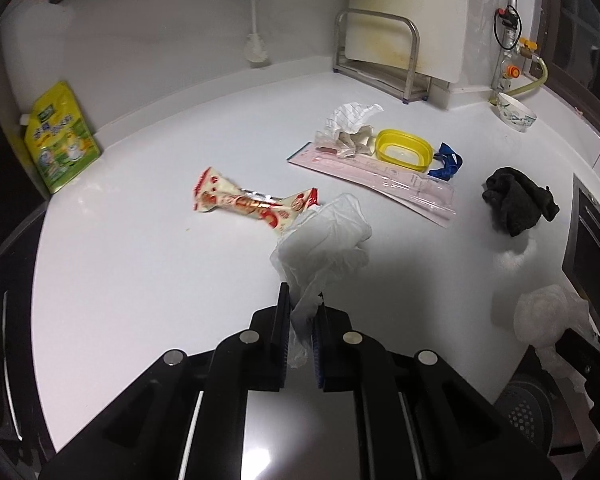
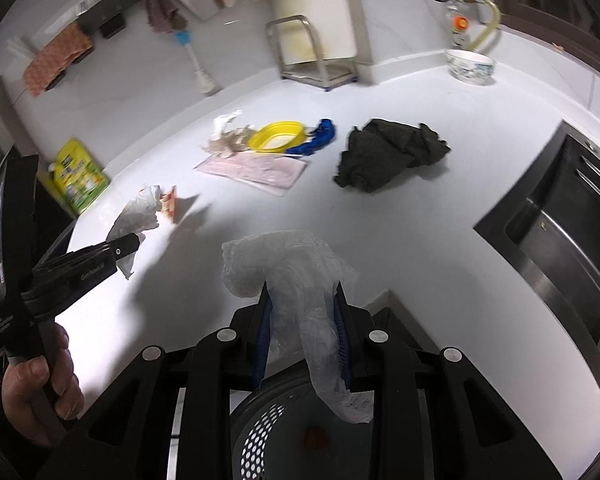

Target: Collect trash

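Grippers both clamp trash: the left gripper (image 1: 303, 300) pinches a crumpled translucent white glove (image 1: 324, 232) above the white counter (image 1: 140, 240); the right gripper (image 2: 303, 294) holds a clear plastic bag (image 2: 296, 280) over a perforated grey bin (image 2: 268, 432), partly hidden. Beyond lies a red-and-white snack wrapper (image 1: 248, 202).

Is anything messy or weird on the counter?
Yes. A crumpled wrapper lies loose on the counter, and torn paper sits heaped by the yellow tub. A dark cloth is bunched up near the sink.
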Demonstrator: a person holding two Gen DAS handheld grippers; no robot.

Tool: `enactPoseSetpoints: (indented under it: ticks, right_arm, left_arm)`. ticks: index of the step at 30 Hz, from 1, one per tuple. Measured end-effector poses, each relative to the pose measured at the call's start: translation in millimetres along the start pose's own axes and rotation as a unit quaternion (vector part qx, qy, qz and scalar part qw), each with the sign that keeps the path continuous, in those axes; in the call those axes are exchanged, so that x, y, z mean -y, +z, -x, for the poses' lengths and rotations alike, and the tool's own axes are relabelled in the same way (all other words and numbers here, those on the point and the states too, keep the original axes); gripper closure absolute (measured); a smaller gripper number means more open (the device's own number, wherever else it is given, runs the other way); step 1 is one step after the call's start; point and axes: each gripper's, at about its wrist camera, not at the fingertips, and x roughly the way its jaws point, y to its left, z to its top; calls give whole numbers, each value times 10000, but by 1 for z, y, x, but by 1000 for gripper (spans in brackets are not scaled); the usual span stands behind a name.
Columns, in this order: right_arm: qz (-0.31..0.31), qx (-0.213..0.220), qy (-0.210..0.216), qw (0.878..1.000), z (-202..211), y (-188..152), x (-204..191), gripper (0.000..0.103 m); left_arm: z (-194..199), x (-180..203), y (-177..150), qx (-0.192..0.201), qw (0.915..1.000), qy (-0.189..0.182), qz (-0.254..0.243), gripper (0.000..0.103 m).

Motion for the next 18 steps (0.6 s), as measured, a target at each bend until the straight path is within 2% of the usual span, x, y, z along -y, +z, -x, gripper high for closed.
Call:
enactPoseSetpoints:
  ticks: [9,18]
  right_arm:
    - [468,-144,454,9978,16,-18,-13,76]
    - [827,-318,581,9944,30,-52,-17,76]
  left_arm:
    - [51,-7,-36,90,9994,236,226,92]
    - [84,-10,-85,59,9987,273,426,92]
